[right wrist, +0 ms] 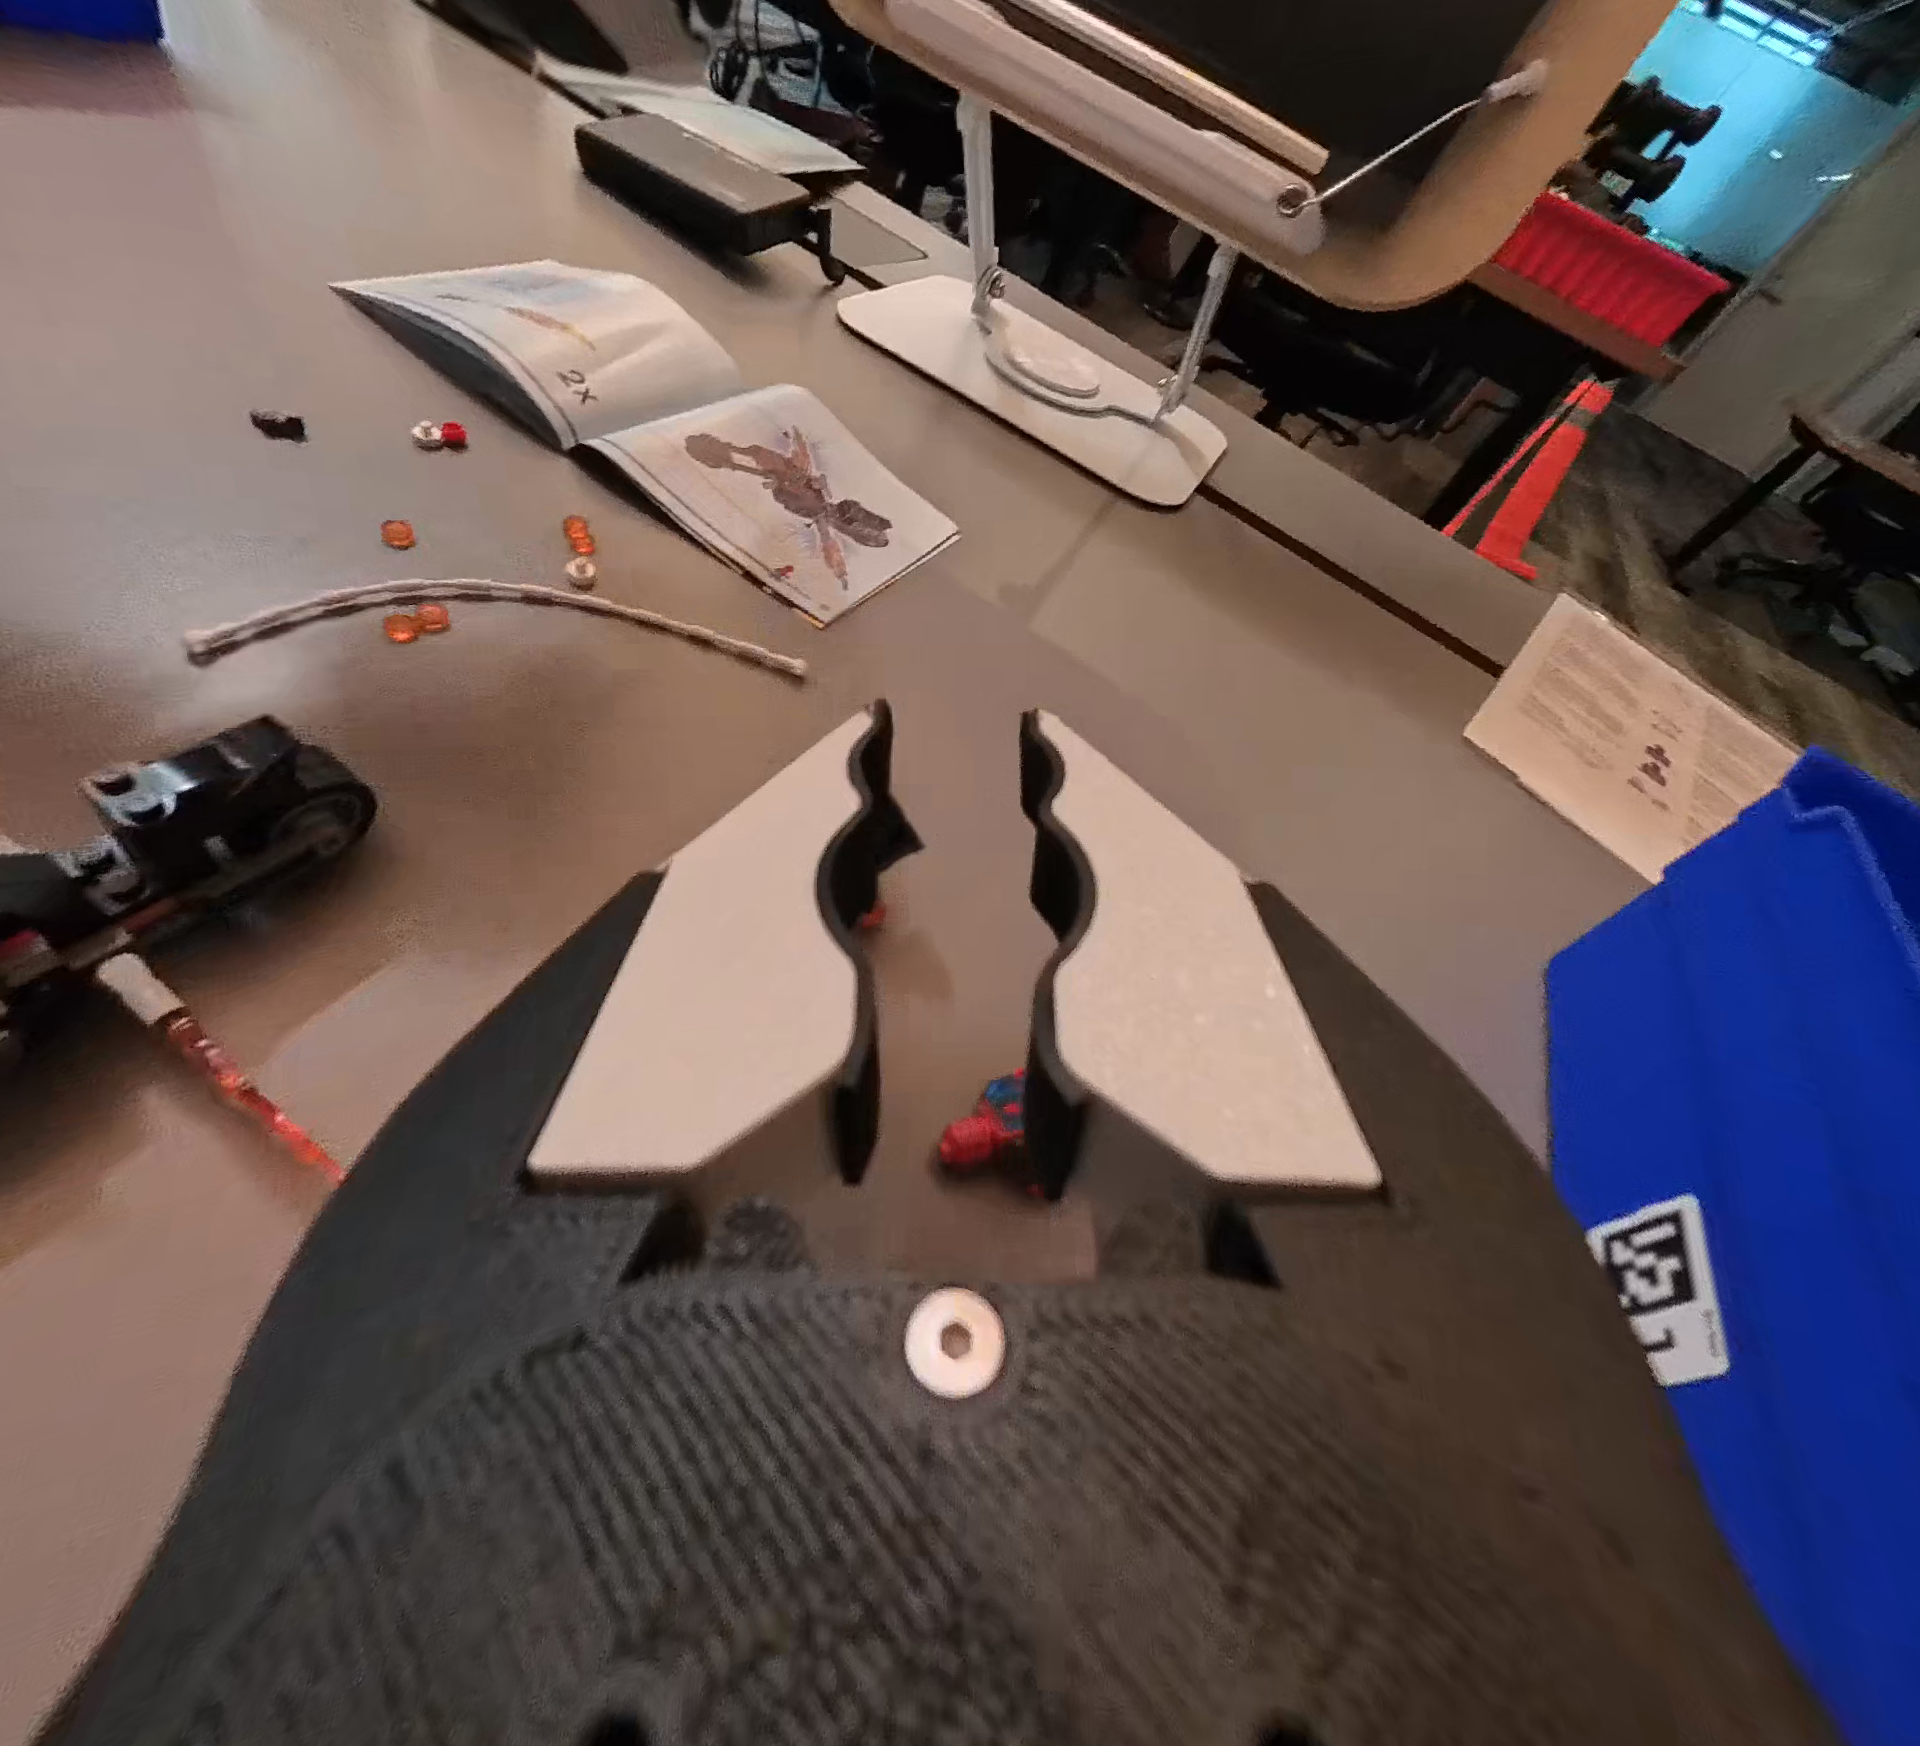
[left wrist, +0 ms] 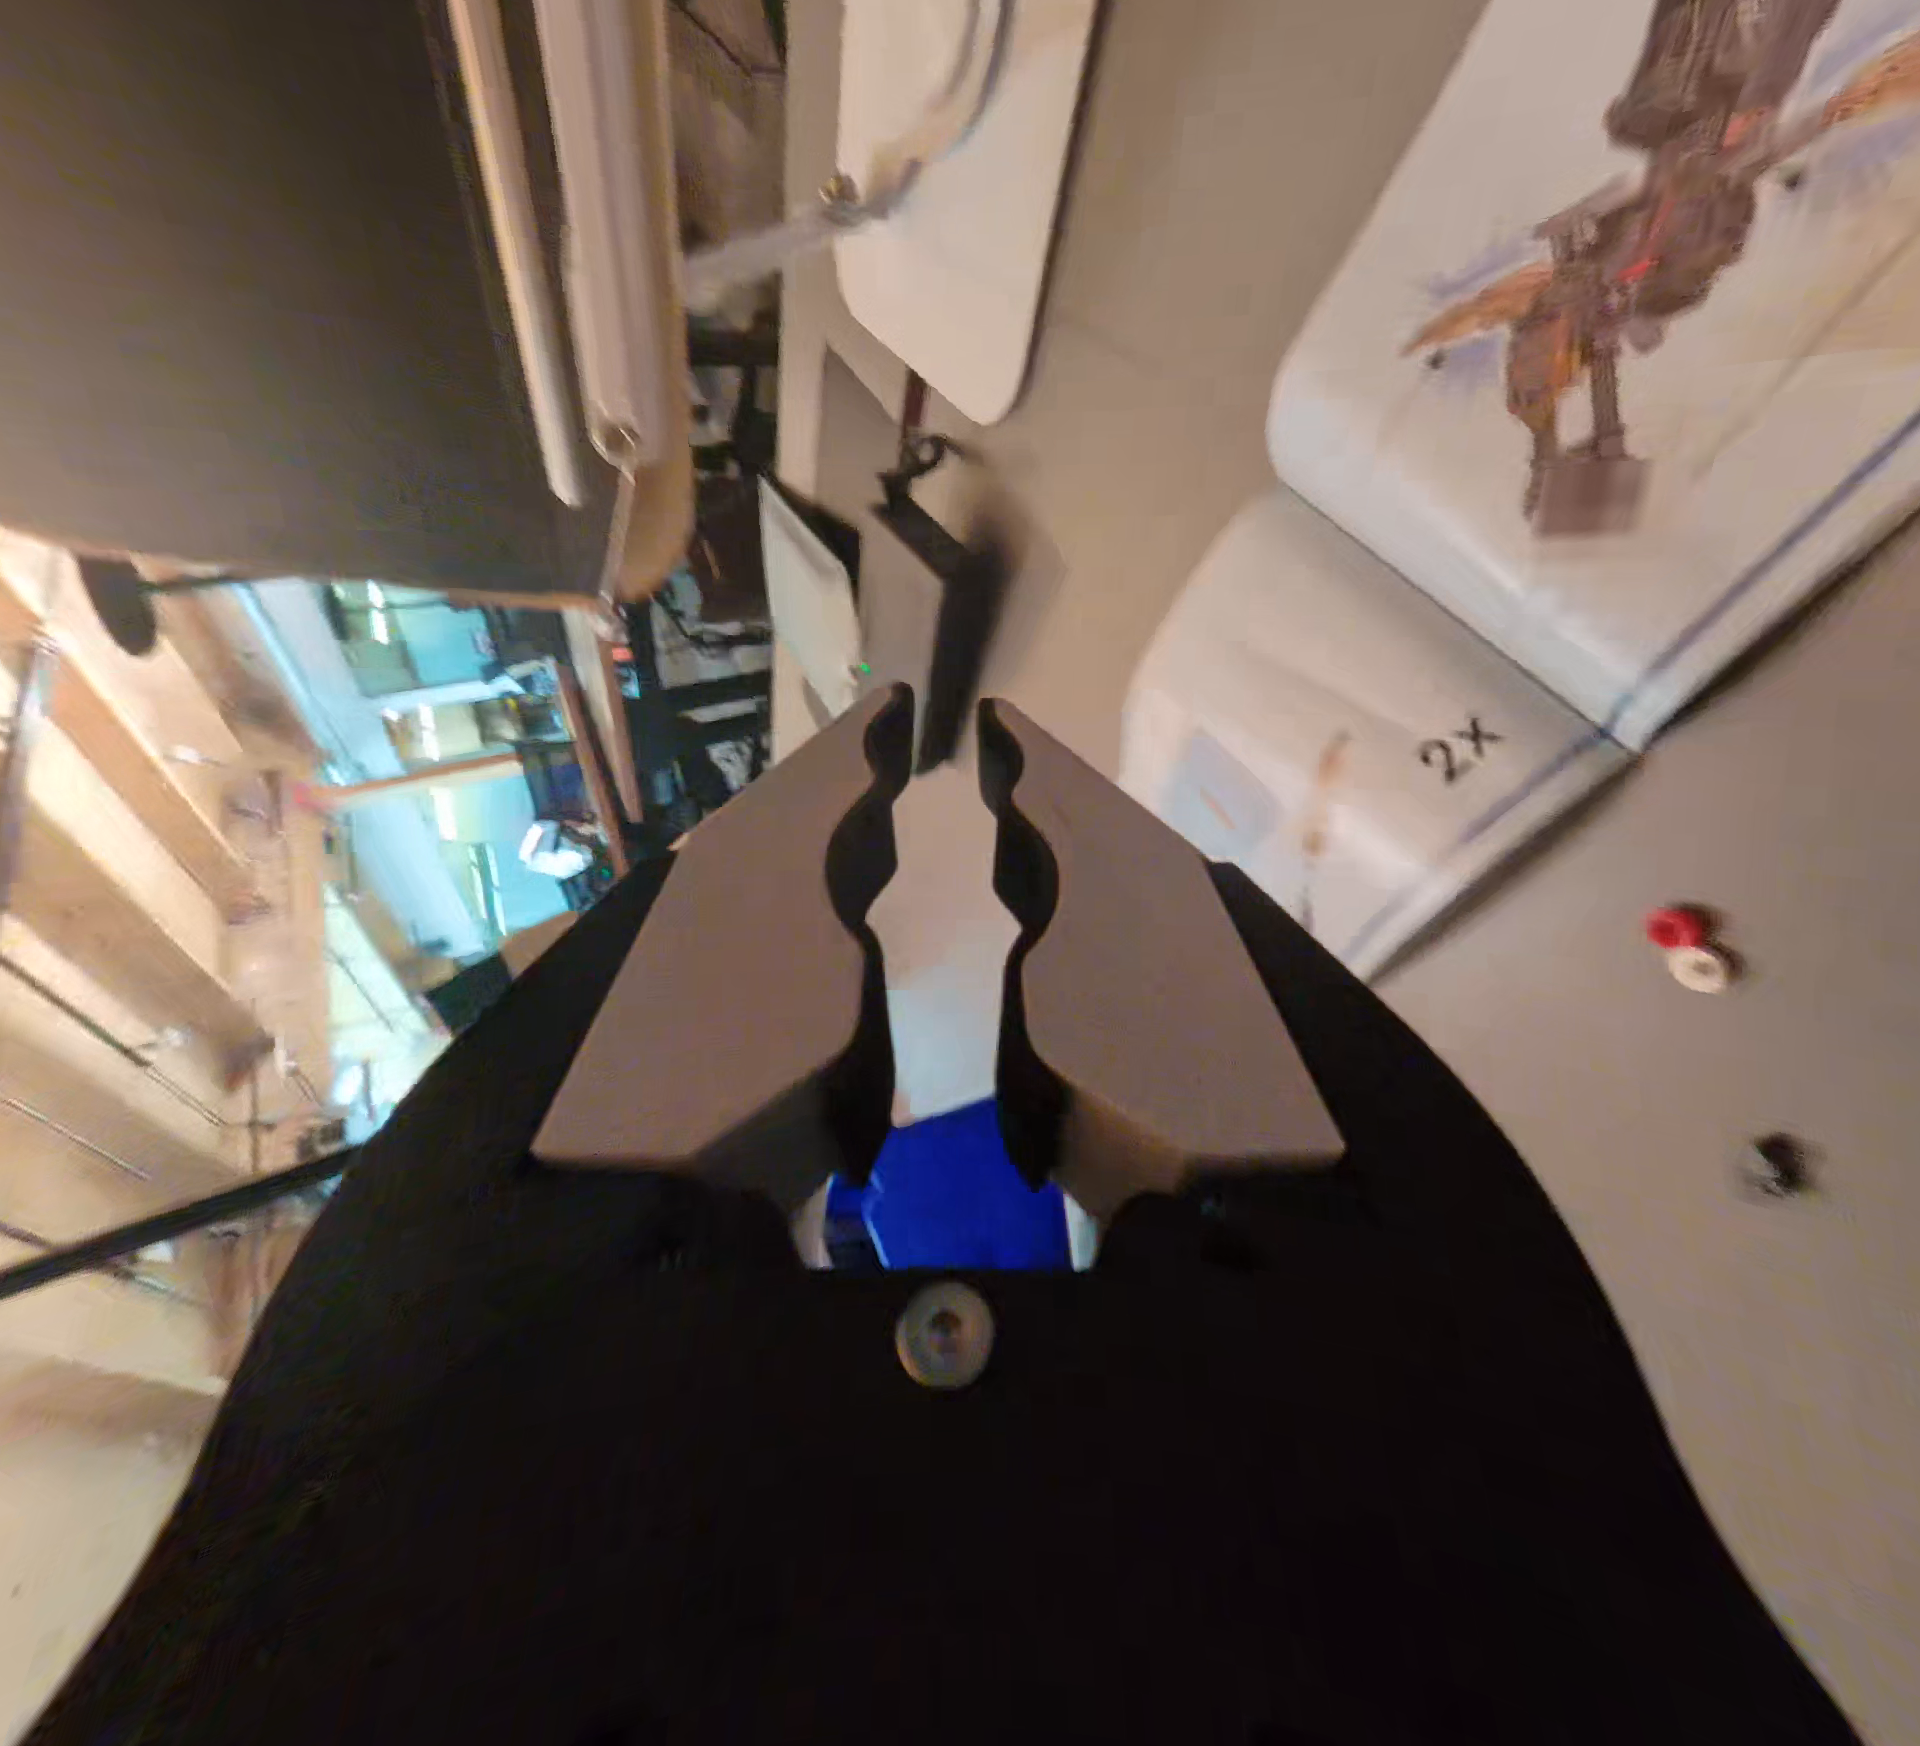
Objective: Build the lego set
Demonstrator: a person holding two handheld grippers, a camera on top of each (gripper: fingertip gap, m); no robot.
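Two handheld grippers point out over a grey-brown table, each seen from its own wrist camera.

Nearest in the right wrist view, the right gripper hangs above the table with its jaws a narrow gap apart and nothing between them. Below that gap, close to the gripper's base, a small red and blue lego figure lies on the table. A blue bin with a black and white square tag stands just right of this gripper.

The open instruction booklet serves as the landmark. On the near left side of it, at the left edge of the view, lies a partly built black lego model, with a clear red rod running from it toward the camera. Between the model and the booklet, a pale string curves across the table, with small orange round studs scattered around it. Just left of the booklet sit a red and white small piece and a dark small piece.

Beyond the booklet to its right stands a white monitor stand under a dark screen, and behind the booklet lies a black power brick. A printed sheet lies well to the booklet's right.

The left wrist view is rolled sideways and blurred. The left gripper has its jaws narrowly apart, holding nothing, with the booklet to the right of its tips and the red and white piece nearby.
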